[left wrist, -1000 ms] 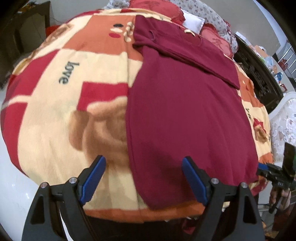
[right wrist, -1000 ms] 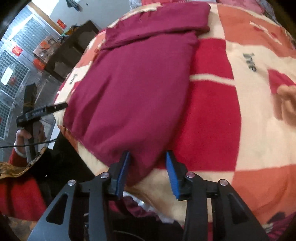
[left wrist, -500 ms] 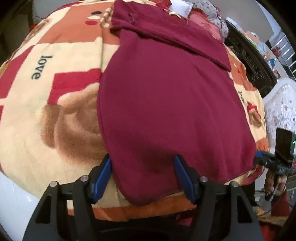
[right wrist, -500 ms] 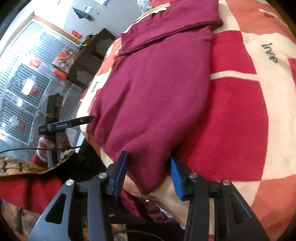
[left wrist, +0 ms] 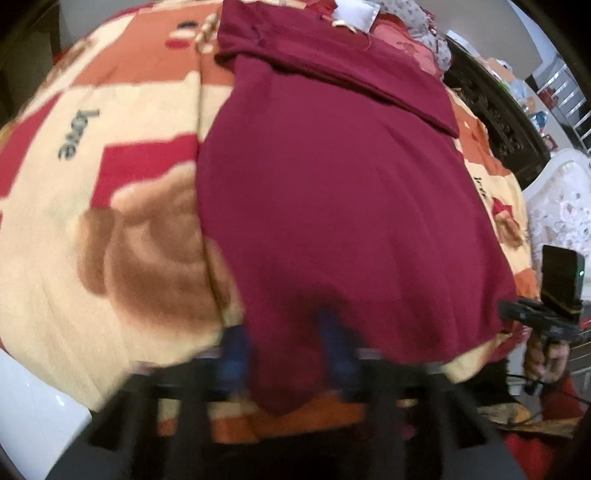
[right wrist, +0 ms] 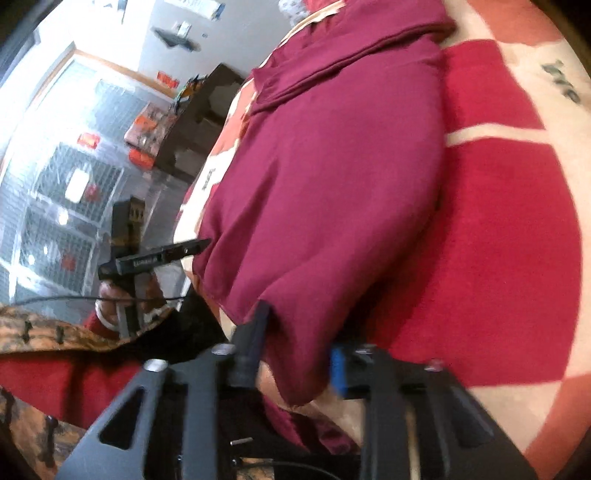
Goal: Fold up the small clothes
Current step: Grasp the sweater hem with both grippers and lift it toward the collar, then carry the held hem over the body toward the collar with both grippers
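Both my grippers have closed in on the near hem of the maroon garment (left wrist: 332, 206) since a second ago, when my left fingers stood wide apart over the blanket. My left gripper (left wrist: 286, 354) now has its blue fingers (left wrist: 338, 350) narrowed around the hem's left corner; motion blur hides whether they truly pinch it. My right gripper (right wrist: 295, 354) has its fingers on either side of the right corner, cloth filling the gap between them, apparently gripped.

The garment lies flat on the bear-print fleece blanket (left wrist: 122, 192), its far end already turned over in a band. I judge this the grasping step of a lengthwise fold; next, both corners should lift together and travel toward the far end, kept level.

Only the right view shows my left hand (right wrist: 122, 295) holding its gripper; only the left view shows the white pillow (left wrist: 356, 13) beyond.
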A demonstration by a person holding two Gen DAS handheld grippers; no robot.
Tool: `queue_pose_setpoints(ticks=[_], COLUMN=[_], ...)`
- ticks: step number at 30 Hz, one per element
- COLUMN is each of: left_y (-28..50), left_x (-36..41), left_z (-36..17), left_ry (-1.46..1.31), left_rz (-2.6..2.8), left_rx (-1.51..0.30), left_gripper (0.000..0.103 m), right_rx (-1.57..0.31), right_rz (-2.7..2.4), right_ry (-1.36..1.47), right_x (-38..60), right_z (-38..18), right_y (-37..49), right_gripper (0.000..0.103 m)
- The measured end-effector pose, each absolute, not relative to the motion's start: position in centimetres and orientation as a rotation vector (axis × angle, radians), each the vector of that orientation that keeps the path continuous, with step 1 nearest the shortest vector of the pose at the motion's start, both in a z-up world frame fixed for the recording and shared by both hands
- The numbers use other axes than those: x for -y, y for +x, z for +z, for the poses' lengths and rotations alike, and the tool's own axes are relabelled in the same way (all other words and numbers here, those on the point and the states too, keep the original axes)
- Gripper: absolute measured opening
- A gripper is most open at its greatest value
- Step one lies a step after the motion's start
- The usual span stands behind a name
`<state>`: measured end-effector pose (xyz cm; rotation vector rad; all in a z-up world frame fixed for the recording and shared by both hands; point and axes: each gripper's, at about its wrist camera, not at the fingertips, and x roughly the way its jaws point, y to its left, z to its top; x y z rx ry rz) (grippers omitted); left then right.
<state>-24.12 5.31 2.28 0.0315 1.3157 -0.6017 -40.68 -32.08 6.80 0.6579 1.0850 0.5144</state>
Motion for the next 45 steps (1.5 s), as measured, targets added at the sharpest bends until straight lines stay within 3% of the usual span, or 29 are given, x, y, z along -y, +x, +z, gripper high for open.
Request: queue_pose_setpoints(ticks=[1, 2, 11, 18, 25, 33, 35, 39, 40, 41, 43, 45], left_y=[-24.0, -23.9, -18.8, -12.0, -2.5, 7.5, 8.9, 9.6, 9.4, 9.0, 8.3, 7.5], left_x=[-5.5, -5.8, -8.6, -5.1, -0.3, 4.6, 5.3, 4.4, 4.0, 3.6, 2.6, 1.5], left_z=[2.5, 2.9, 9.8, 12.3, 12.0, 9.3, 8.3, 8.7, 9.2, 9.8, 11.2, 12.2], left_ry=[0.013, -0.001, -0.21, -0.242, -0.208, -0.195, -0.181, -0.211, -0.209, -0.195, -0.187, -0.234], left_rz=[-0.616, -0.635, -0.663, -0.628, -0.569, -0.535, -0.541, -0.594, -0.601, -0.58, -0.509, -0.509], left_rx=[-1.327, -1.33, -1.136, -1.009, -0.955, -0.982, -1.007, -1.037, -1.022, -0.991, -0.893, -0.8], left_gripper=[0.011, 0.009, 0.009, 0.009, 0.009, 0.01, 0.015, 0.023, 0.032, 0.063, 0.094, 0.095], right_rx=[-1.063, -1.043, -0.806, -0.707, -0.681, -0.78, -0.791, -0.73, -0.708, -0.69, -0.65, -0.649], right_rz=[0.519, 0.523, 0.499, 0.378, 0.258, 0.127, 0.128, 0.172, 0.131, 0.099, 0.09, 0.123], right_ry=[0.657, 0.658, 0.641, 0.631, 0.681, 0.757, 0.79, 0.833, 0.787, 0.762, 0.741, 0.688], right_x=[32.1, 32.4, 35.3, 38.5, 43.1, 47.7, 48.7, 49.7, 50.0, 50.2, 50.3, 49.1], right_z=[7.4, 7.9, 14.2, 15.7, 15.9, 11.6, 11.1, 12.5, 13.3, 13.9, 14.8, 15.3], right_y=[-40.6, -40.4, -36.1, -28.0, -18.5, -9.5, -8.7, -10.6, -11.6, -12.4, -14.0, -14.2], right_gripper=[0.039, 0.038, 0.037, 0.036, 0.036, 0.04, 0.051, 0.063, 0.071, 0.073, 0.073, 0.07])
